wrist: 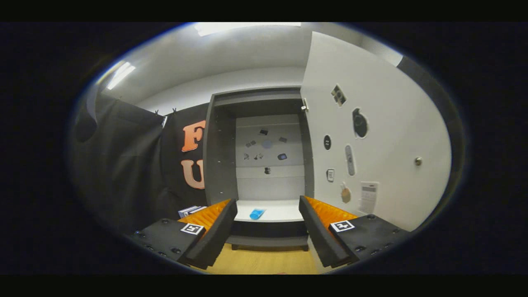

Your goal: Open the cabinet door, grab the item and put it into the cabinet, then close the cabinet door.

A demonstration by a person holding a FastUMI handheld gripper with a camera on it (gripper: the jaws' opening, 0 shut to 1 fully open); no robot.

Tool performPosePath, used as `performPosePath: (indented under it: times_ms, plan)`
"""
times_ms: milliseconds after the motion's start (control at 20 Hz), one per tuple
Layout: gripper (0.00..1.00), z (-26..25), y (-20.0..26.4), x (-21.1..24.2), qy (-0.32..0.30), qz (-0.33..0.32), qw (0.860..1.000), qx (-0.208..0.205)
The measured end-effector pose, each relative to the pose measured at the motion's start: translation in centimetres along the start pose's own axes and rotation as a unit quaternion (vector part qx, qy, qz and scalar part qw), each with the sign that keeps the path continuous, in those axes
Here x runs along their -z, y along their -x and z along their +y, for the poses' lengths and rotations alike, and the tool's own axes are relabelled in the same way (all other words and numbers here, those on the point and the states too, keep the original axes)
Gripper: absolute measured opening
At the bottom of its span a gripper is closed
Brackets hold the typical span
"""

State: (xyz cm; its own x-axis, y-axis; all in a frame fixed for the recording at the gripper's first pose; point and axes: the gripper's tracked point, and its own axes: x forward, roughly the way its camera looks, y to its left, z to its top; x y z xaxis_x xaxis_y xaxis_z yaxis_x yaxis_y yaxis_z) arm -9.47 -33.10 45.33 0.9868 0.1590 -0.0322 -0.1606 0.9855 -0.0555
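Gripper [268,231] held with fingers spread wide and nothing between them, facing an open cabinet [222,136] with a blue item [257,213] lying on its shelf.

Nearest, the two black-and-orange fingers [212,233] stand well apart above a wooden tabletop [264,260], leaving a broad gap that frames the cabinet's front edge. Just beyond them the white shelf [284,210] carries the blue item near its front lip, slightly toward the left finger, with bare shelf around it. The cabinet door [383,123] is swung fully open to the right, its knob [418,161] at the far edge and stickers [350,160] across its face. Small stickers dot the cabinet's pale back wall [268,181]. Black cloth [123,165] hangs to the left; ceiling lights [120,75] glow above.
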Motion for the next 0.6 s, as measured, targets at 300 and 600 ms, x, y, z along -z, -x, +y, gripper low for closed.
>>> performPosePath:
  times_ms: [300, 600]
  plan:
    - [0.93, -4.3, 8.5, -2.1, 0.005, -0.021, 1.000, -0.007]
    - [0.96, -9.6, 13.7, -2.3, 0.024, -0.026, 0.999, 0.033]
